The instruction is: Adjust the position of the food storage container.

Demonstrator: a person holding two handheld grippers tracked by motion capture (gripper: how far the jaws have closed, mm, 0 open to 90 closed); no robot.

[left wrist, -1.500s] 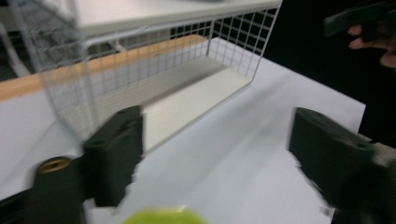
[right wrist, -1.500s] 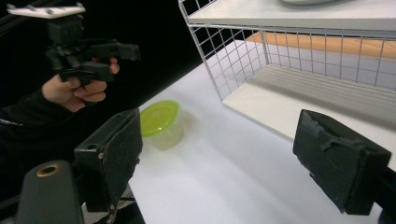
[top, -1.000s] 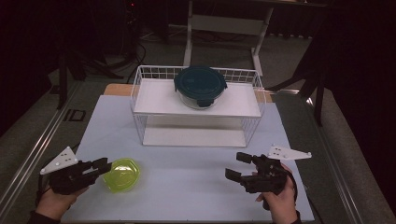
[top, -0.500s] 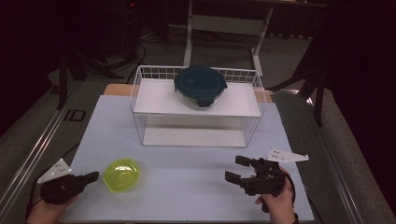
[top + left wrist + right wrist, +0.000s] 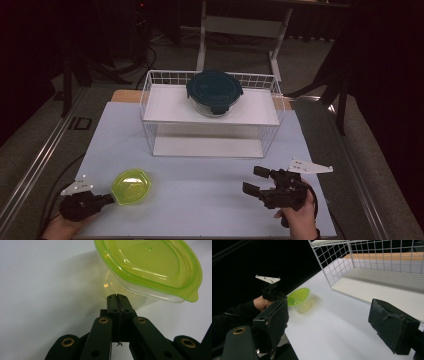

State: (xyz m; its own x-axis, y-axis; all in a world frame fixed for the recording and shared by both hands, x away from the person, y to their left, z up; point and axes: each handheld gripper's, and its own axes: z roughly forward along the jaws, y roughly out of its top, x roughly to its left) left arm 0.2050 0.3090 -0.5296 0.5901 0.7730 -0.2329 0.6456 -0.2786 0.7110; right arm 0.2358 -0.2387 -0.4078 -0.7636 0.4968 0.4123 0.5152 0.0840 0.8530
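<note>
A clear tub with a yellow-green lid (image 5: 131, 186) stands on the white table near the front left. My left gripper (image 5: 111, 198) lies low just left of it, shut with nothing between the pads. In the left gripper view the closed tips (image 5: 117, 296) sit right at the tub's wall, under the lid's (image 5: 150, 267) rim. Whether they touch it I cannot tell. My right gripper (image 5: 254, 180) hovers at the front right, open and holding nothing, its wide-set jaws (image 5: 337, 325) pointing across the table toward the tub (image 5: 299, 298).
A white wire rack (image 5: 212, 145) stands at the table's middle back. A round glass container with a dark teal lid (image 5: 215, 90) rests on its upper shelf; the lower shelf (image 5: 372, 287) is bare. Bare tabletop lies between the two grippers.
My left gripper has sunk toward the table's near edge and closed its jaws. The tub has kept its place, and the right gripper has stayed about where it was.
</note>
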